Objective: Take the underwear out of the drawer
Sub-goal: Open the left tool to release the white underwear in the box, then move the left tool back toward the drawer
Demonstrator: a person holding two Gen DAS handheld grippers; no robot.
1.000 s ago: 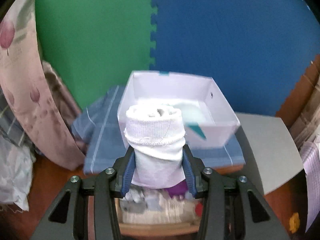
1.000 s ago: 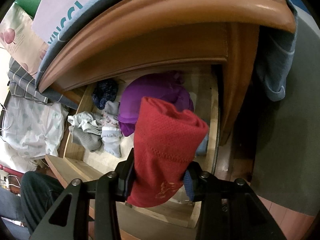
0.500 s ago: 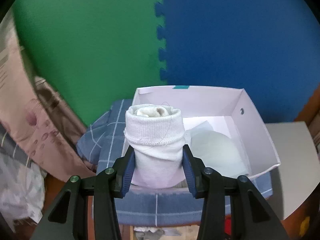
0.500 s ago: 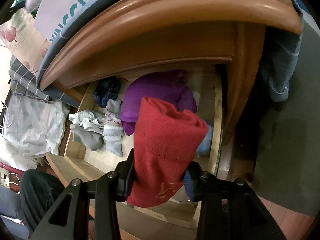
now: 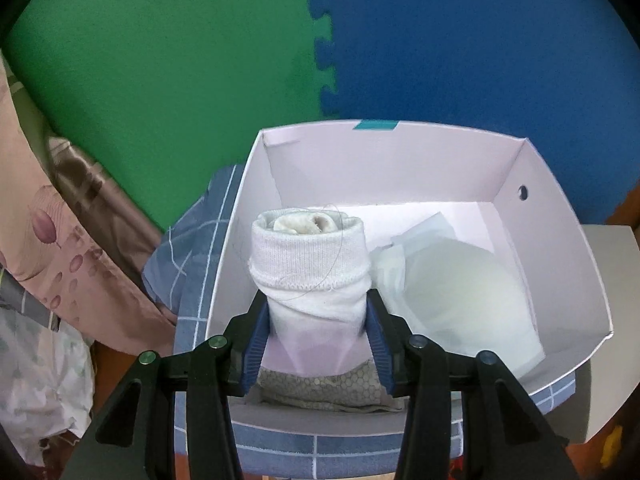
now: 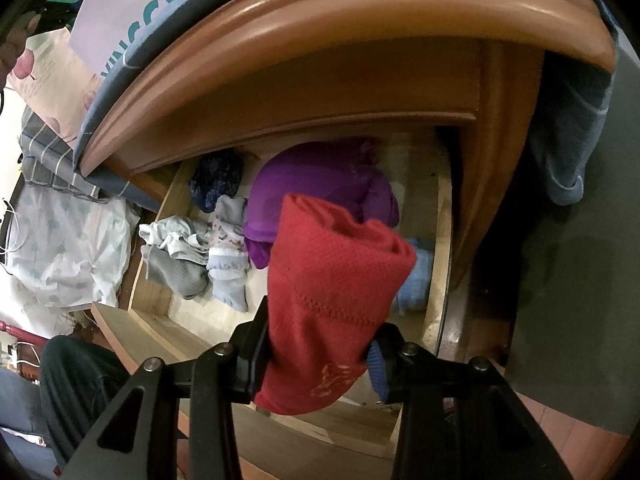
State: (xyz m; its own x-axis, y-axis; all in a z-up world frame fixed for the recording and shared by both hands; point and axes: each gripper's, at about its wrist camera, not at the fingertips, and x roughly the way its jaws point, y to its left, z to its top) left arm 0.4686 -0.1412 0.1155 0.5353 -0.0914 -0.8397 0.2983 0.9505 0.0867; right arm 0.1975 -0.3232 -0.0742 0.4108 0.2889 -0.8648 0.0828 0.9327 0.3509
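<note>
My left gripper [image 5: 317,320] is shut on a rolled white underwear [image 5: 310,258], holding it upright over the left part of a white cardboard box [image 5: 556,216]. Inside the box lie a pale white bra [image 5: 460,292] and a grey patterned piece [image 5: 320,386] under the roll. My right gripper [image 6: 318,350] is shut on a rolled red underwear [image 6: 332,284], held above the open wooden drawer [image 6: 438,240]. The drawer holds a purple garment [image 6: 320,184], a dark blue item [image 6: 216,180], grey and white socks [image 6: 192,252] and a light blue piece [image 6: 416,280].
The box stands on a blue checked cloth [image 5: 192,248] covering the cabinet top [image 6: 340,12]. Green and blue foam mats [image 5: 320,40] form the wall behind. A floral curtain [image 5: 44,240] hangs at the left. A person's trouser leg [image 6: 68,384] is by the drawer front.
The left gripper carried the white roll forward and down, from in front of the box to over its inside. The right gripper and the red roll stayed put.
</note>
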